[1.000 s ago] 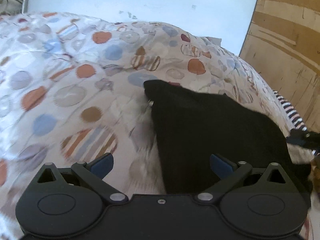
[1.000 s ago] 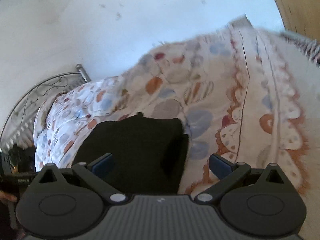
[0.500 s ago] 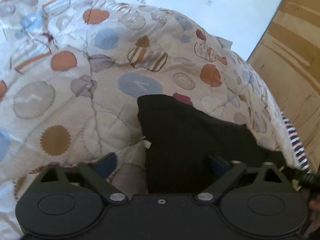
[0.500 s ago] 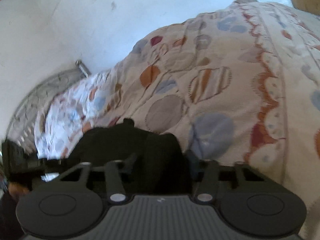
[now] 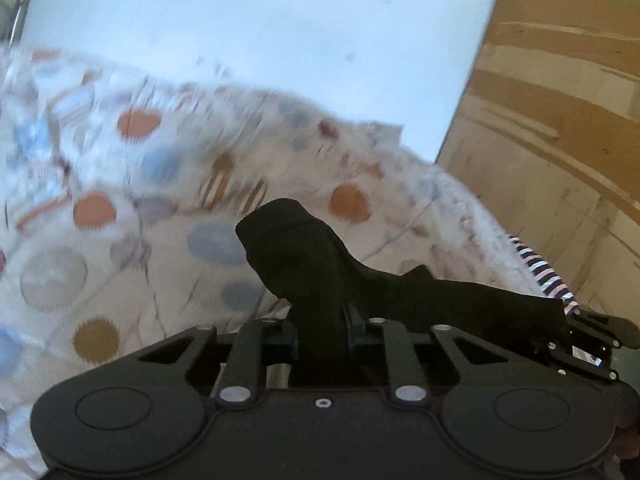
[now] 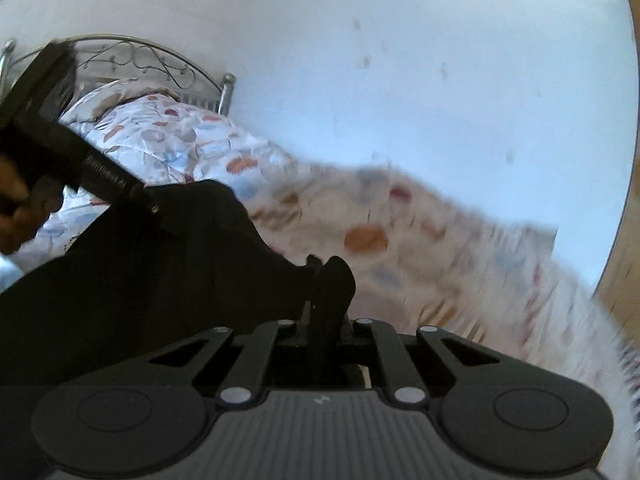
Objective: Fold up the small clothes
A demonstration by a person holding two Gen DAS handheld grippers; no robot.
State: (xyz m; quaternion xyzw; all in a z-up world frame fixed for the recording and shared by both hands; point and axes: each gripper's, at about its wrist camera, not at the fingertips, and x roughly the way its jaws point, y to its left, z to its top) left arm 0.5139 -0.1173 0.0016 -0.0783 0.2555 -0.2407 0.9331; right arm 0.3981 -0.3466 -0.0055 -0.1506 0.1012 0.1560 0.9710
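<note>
I'm working in a bedroom at somebody's home. A bed fills most of both views, covered by a quilt (image 5: 168,264) printed with orange, blue and striped circles. At its far end, in the right wrist view, I see a curved metal headboard (image 6: 132,56) with scrollwork and round knobs on its posts. Behind the bed runs a plain pale wall (image 6: 400,80) with a few small marks, and a wooden panel (image 5: 560,140) stands to one side.

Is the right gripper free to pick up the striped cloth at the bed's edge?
Probably not: the right gripper is shut on the black garment, as is the left gripper; striped cloth lies untouched.
</note>
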